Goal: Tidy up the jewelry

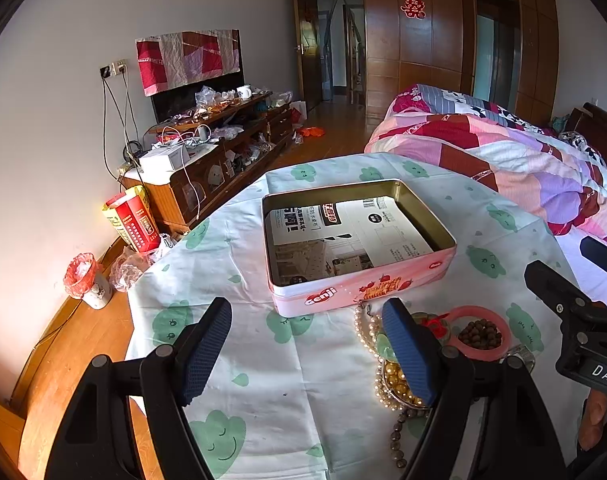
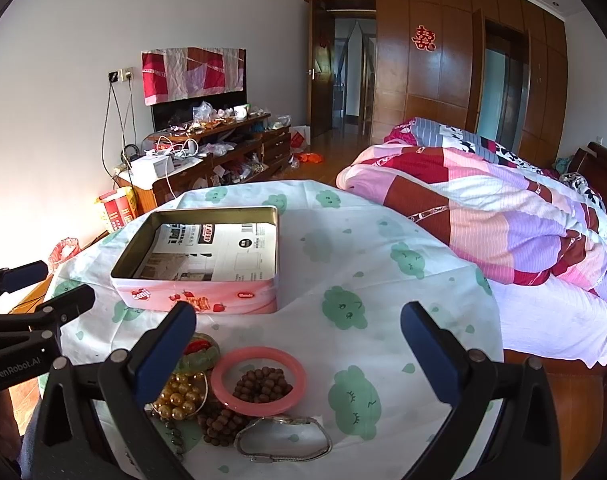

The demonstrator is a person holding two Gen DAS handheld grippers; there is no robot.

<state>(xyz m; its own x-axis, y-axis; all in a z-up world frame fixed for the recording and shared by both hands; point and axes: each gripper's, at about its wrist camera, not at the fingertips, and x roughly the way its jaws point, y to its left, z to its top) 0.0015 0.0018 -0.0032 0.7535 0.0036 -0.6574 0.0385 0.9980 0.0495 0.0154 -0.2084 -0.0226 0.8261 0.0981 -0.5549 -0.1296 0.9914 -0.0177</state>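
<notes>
Though unheld, jewelry (image 2: 239, 392) beneath right hand-held gripper (image 2: 299, 332)

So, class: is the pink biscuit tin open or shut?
Open. The pink biscuit tin has no lid on; printed paper lining its bottom shows, and no jewelry.

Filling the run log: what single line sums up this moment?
stage: start | left gripper: open, empty | right gripper: open, empty | tin: open, paper only | pink bangle, bead bracelets, silver watch: on tablecloth
</notes>
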